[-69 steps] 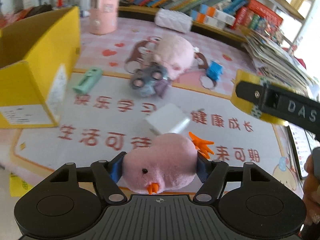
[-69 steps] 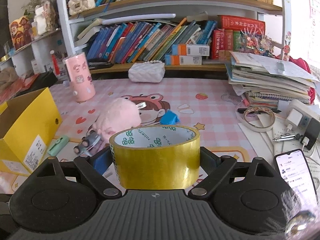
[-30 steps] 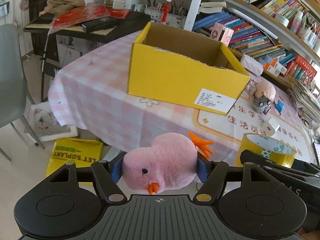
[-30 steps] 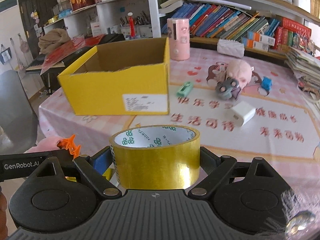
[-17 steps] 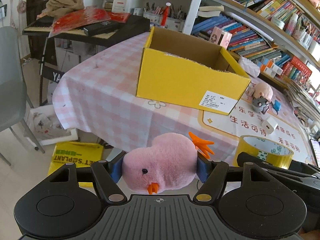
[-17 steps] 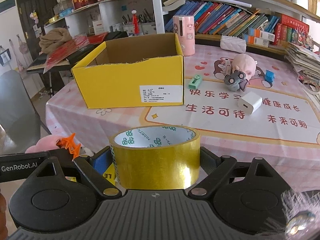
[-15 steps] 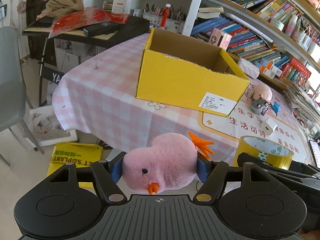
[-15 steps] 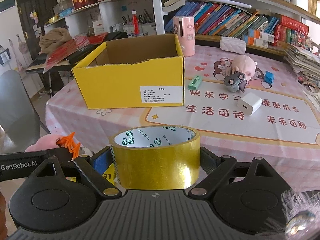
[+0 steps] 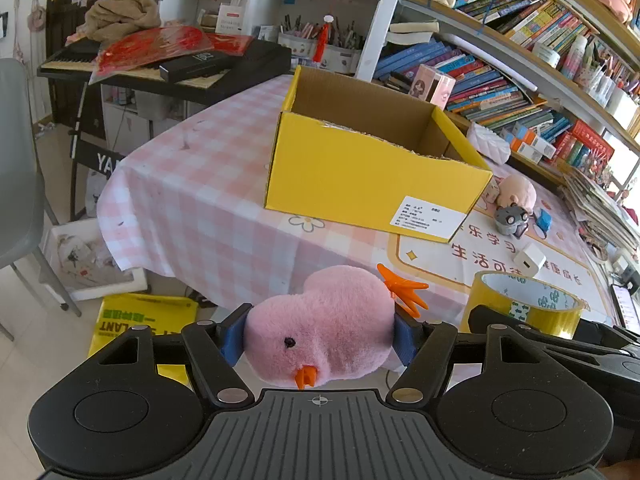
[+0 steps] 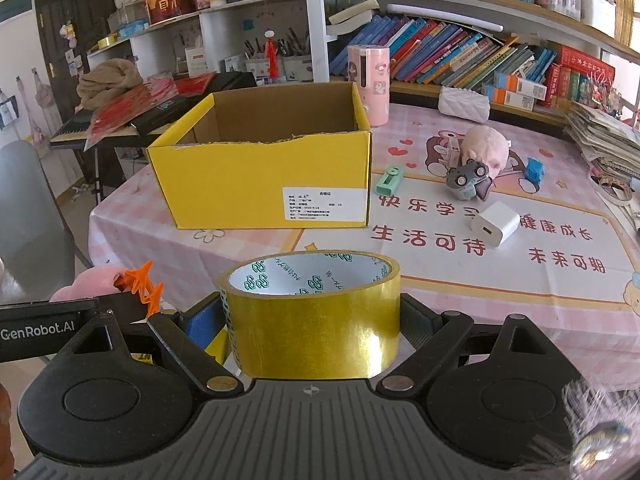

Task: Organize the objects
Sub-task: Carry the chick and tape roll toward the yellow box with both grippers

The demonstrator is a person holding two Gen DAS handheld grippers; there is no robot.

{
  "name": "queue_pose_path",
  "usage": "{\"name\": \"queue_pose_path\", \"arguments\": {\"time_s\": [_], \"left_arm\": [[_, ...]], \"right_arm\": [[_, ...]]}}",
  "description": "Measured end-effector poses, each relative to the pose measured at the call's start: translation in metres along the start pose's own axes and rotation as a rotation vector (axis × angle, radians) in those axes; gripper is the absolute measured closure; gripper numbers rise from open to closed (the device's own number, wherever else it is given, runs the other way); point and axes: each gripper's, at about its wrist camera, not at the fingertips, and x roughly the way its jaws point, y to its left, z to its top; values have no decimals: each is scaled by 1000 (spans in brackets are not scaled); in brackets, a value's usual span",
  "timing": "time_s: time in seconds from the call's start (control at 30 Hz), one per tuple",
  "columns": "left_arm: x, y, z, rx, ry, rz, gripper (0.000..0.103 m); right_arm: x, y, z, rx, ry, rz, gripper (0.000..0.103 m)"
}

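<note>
Left gripper [image 9: 319, 334] clenched on pink chick [image 9: 320, 326], right gripper [image 10: 312, 320] on tape roll [image 10: 312, 316]. Clear yellow box's [image 10: 264, 176] near wall at 12 o'clock, then release inside.

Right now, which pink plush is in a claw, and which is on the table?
The pink chick plush with the orange beak is clamped in the left claw. The other pink plush lies on the table behind the grey toy car.

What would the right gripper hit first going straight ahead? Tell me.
Probably the table edge with its pink checked cloth, then the yellow box behind it. The right gripper holds the tape roll; depth is unclear.
</note>
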Motion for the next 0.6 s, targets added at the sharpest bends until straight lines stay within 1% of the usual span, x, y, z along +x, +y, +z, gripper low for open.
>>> {"name": "queue_pose_path", "arguments": {"time_s": [0.33, 0.47, 0.6], "left_arm": [[7, -2, 7, 2, -4, 17, 33], [8, -3, 16, -2, -34, 34, 33], [8, -7, 32, 12, -95, 44, 33]], "right_arm": [[9, -2, 6, -3, 15, 0, 14], [16, -1, 13, -20, 6, 10, 14], [22, 0, 25, -47, -27, 20, 14]]}}
